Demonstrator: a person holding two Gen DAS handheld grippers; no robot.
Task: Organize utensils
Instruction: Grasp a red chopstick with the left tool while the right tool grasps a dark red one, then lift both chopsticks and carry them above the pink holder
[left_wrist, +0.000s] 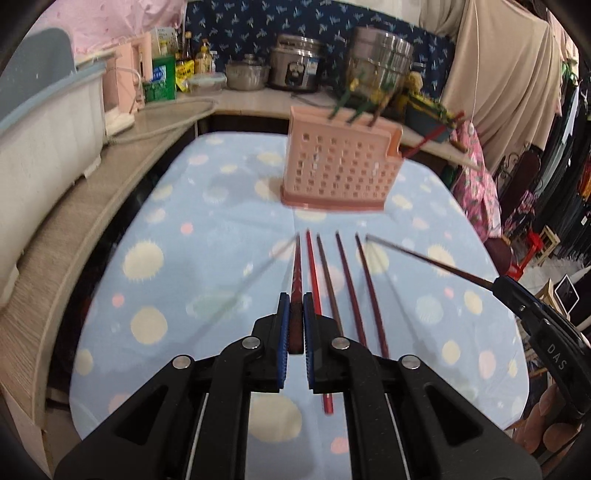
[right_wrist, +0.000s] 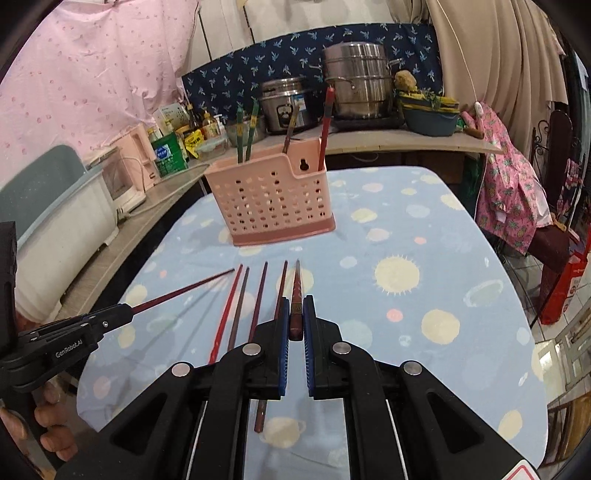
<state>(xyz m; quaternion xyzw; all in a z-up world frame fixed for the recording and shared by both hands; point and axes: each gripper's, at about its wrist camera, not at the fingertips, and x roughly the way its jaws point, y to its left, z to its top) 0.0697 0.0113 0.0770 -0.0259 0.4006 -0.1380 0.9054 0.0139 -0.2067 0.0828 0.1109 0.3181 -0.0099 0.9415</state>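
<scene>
The left gripper (left_wrist: 294, 314) is closed on one chopstick (left_wrist: 296, 273), and the right gripper (right_wrist: 295, 316) is closed on another (right_wrist: 296, 291). Four chopsticks (right_wrist: 236, 310) lie side by side on the cloth (right_wrist: 424, 229), near the pink holder (right_wrist: 273, 199), which has several upright chopsticks in it.

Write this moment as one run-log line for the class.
left gripper: shut on chopstick | right gripper: shut on second chopstick | four chopsticks on table | pink holder: upright

a basket (right_wrist: 271, 201) stands on the table (right_wrist: 424, 236) near its far edge, with chopsticks (right_wrist: 325, 125) upright in it. a row of chopsticks (right_wrist: 258, 299) lies on the table before the basket, toward the near edge.
</scene>
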